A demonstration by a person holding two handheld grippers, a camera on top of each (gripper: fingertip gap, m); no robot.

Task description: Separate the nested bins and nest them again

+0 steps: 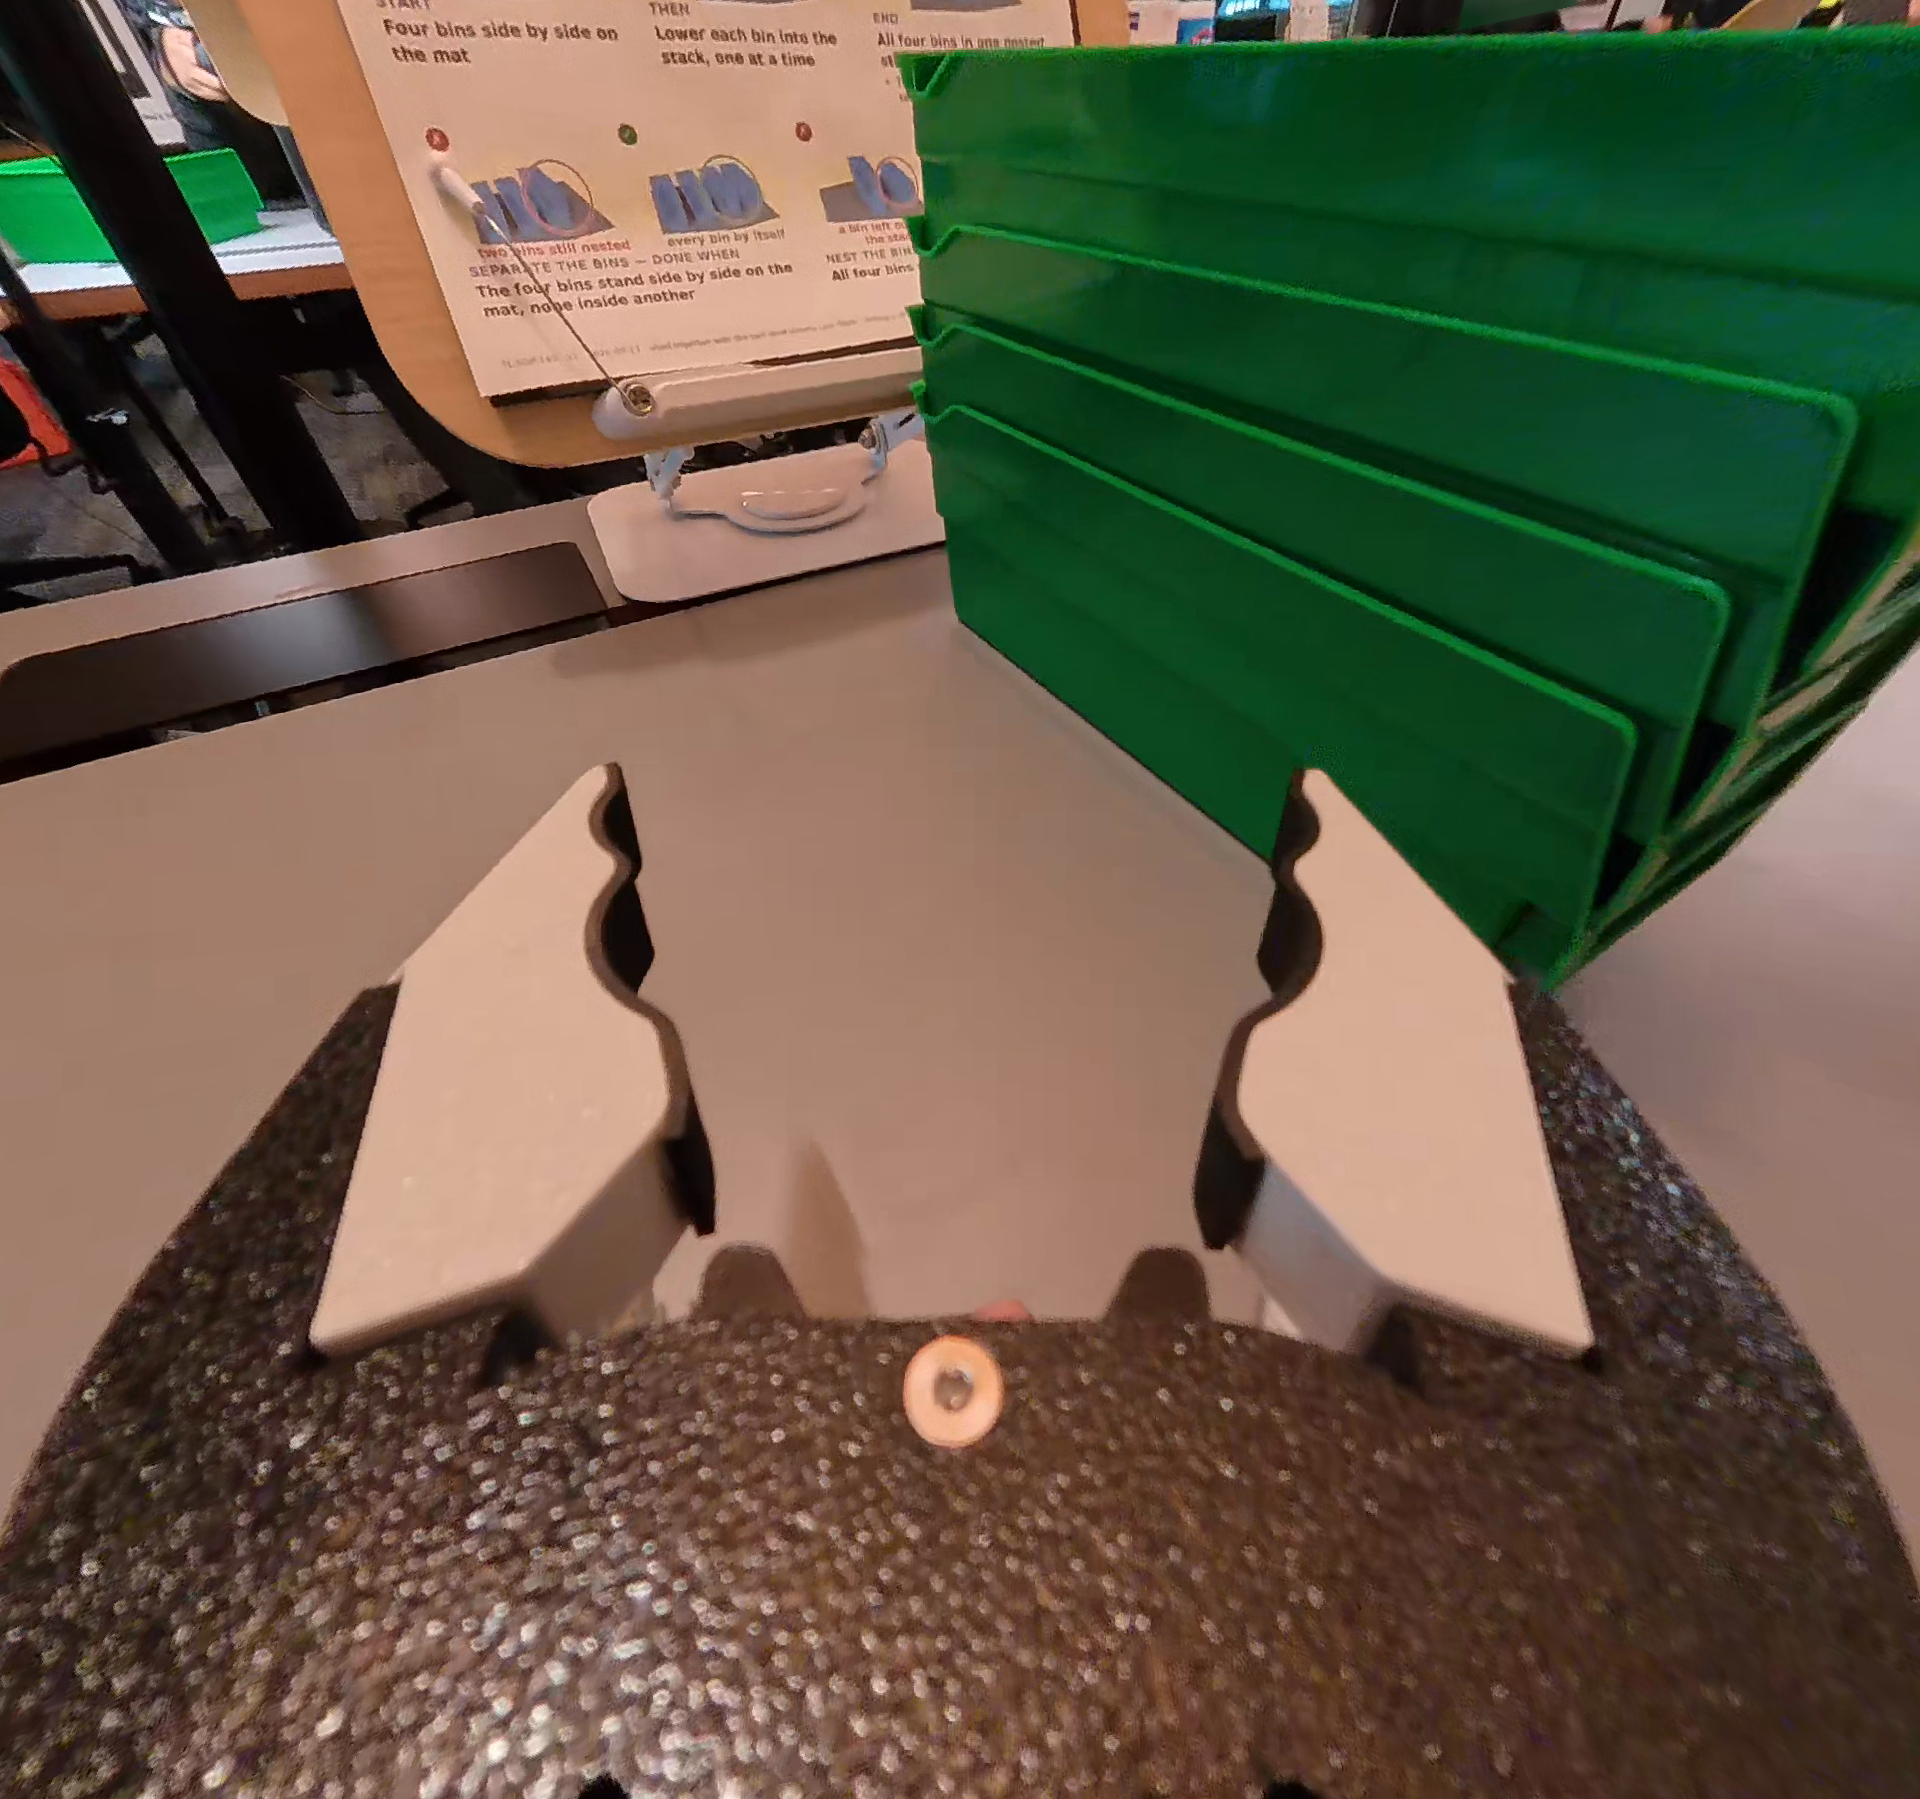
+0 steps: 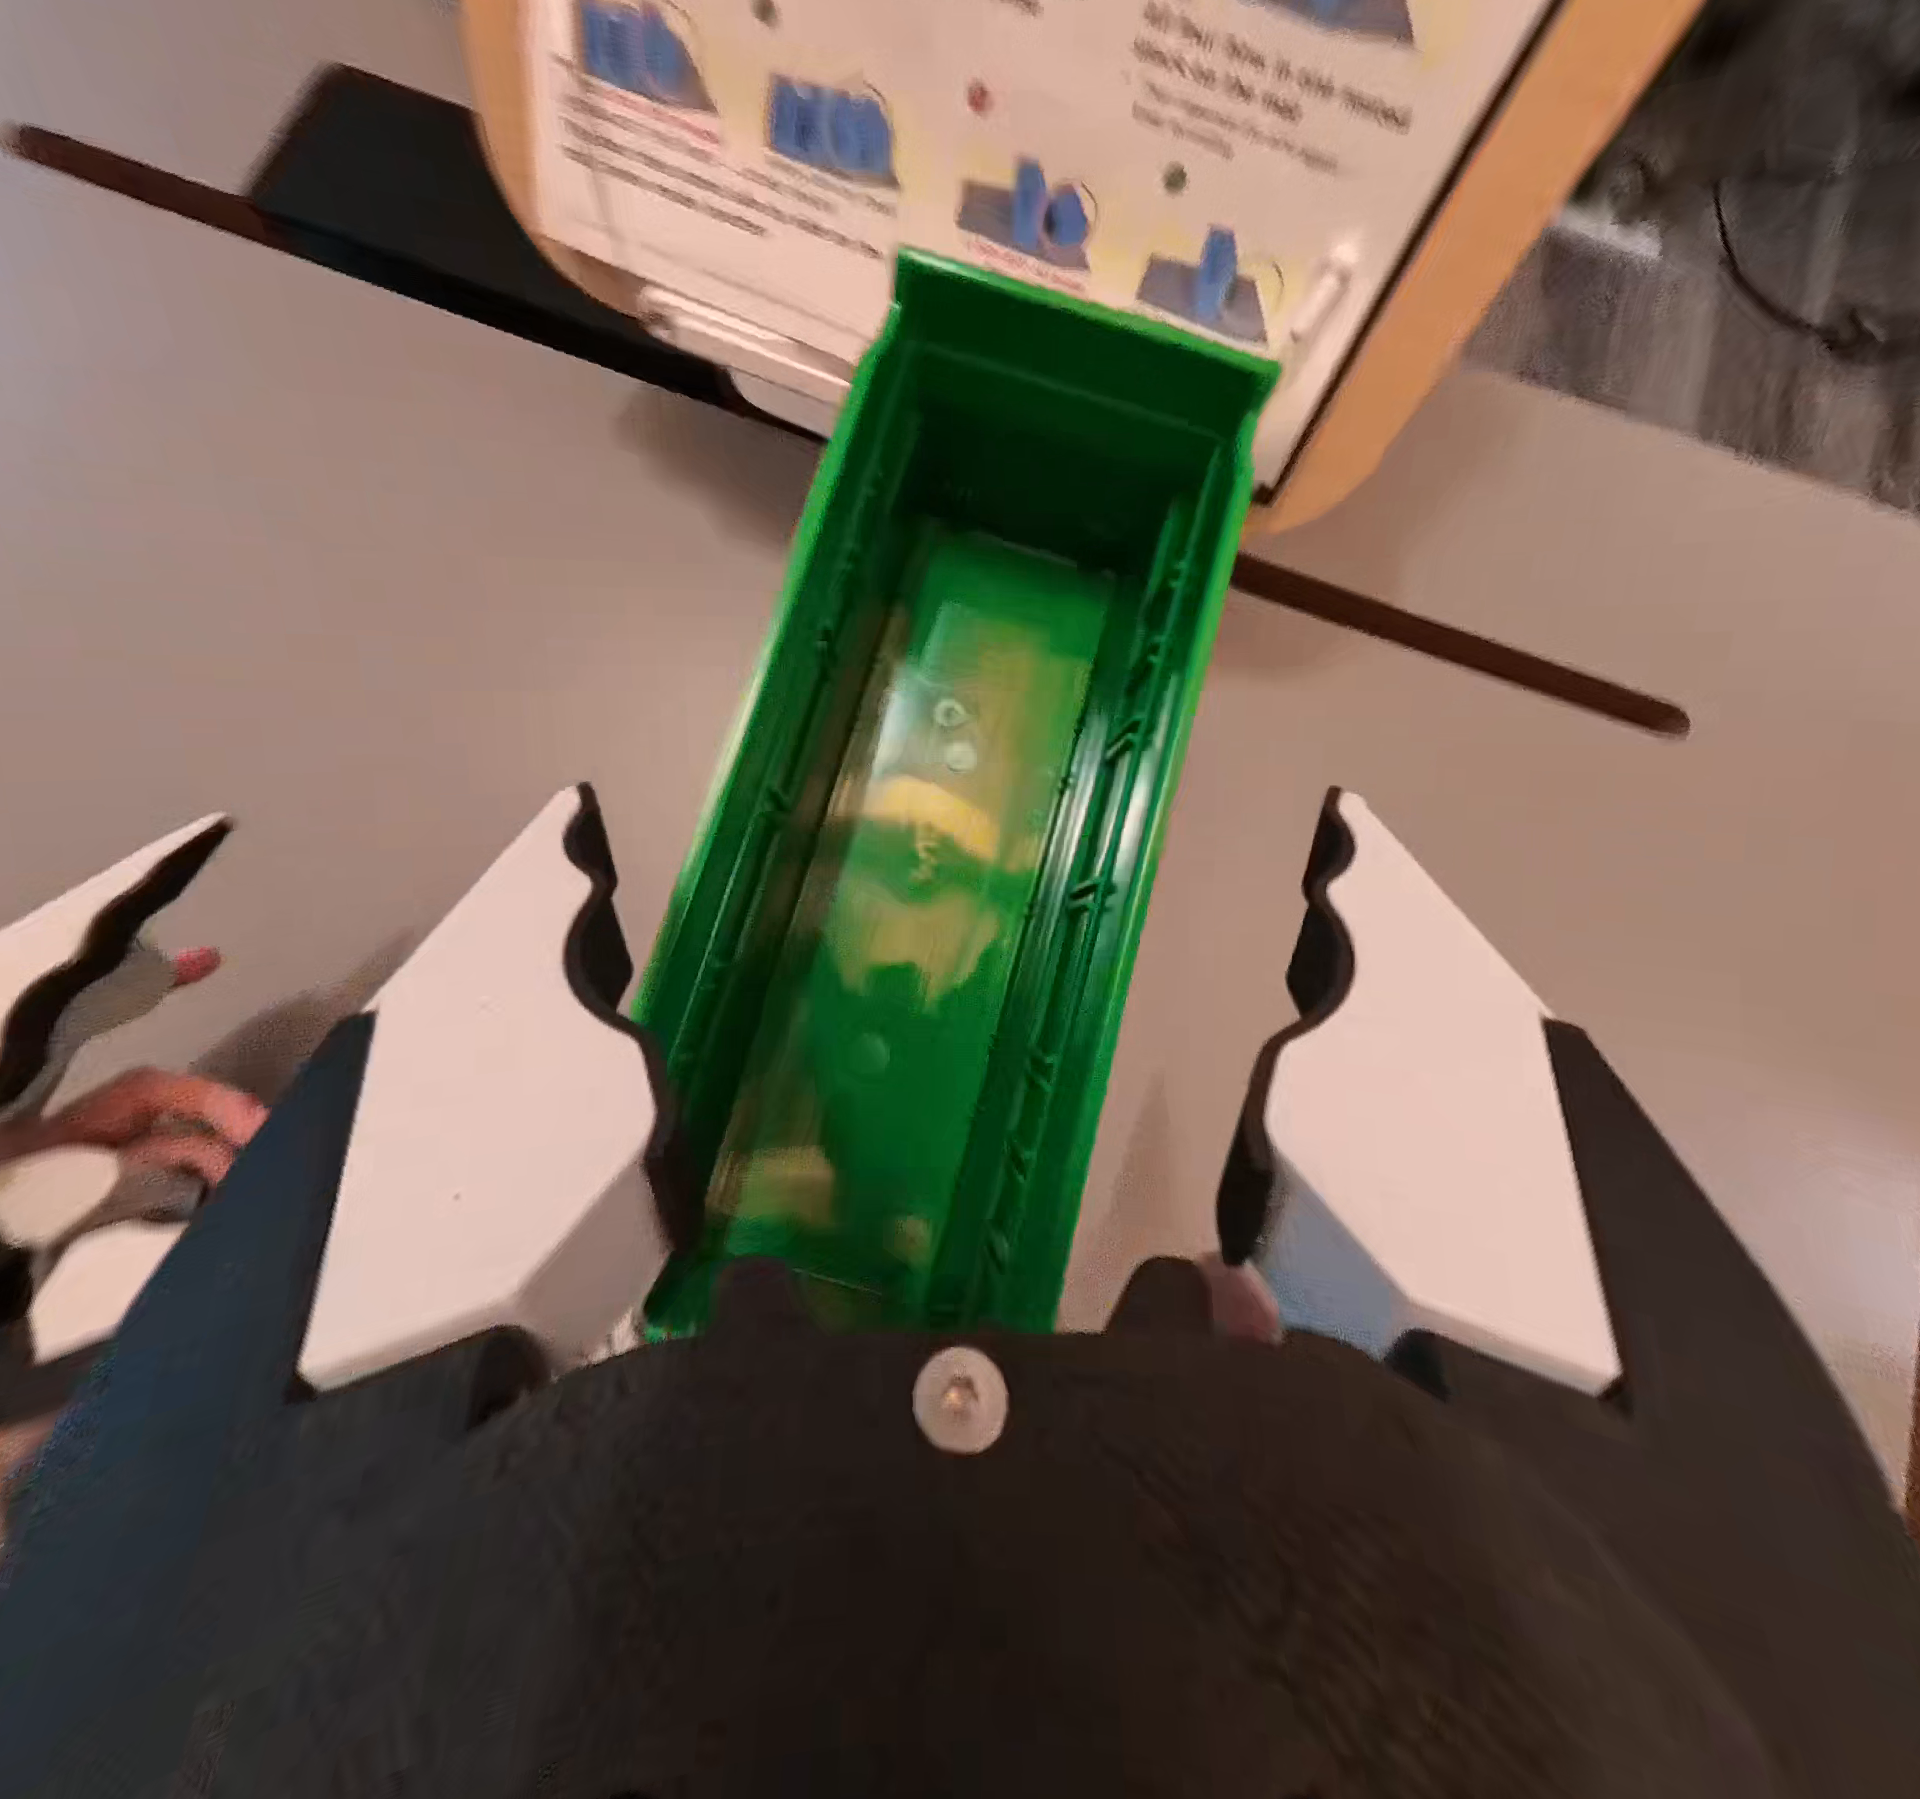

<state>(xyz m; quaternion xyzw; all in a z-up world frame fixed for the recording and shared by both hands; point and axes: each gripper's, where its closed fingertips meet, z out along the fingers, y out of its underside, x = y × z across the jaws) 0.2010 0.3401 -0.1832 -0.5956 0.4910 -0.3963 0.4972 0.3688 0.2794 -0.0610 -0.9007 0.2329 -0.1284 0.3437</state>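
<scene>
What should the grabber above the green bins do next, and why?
Probably close the right gripper on a wall of the top bin to lift it out. The bins sit nested, both grippers are open and empty, and the right one hangs over the bin's open top.

Left wrist view: stack of green bins (image 1: 1403, 523) runs off the right edge of the frame; its far end and its openings are out of sight. Instruction sheet (image 1: 665, 139), upper centre, is cut by the top edge and covered at its right by the bins. Upper left background too dim to sort out.

Right wrist view: whole frame motion-blurred. Near end of the green bins (image 2: 935, 866) is hidden behind the gripper body, bottom centre; count of nested bins cannot be told. Left gripper (image 2: 73, 1043) is clipped by the left edge, with a hand (image 2: 135, 1126) smeared beside it.
</scene>
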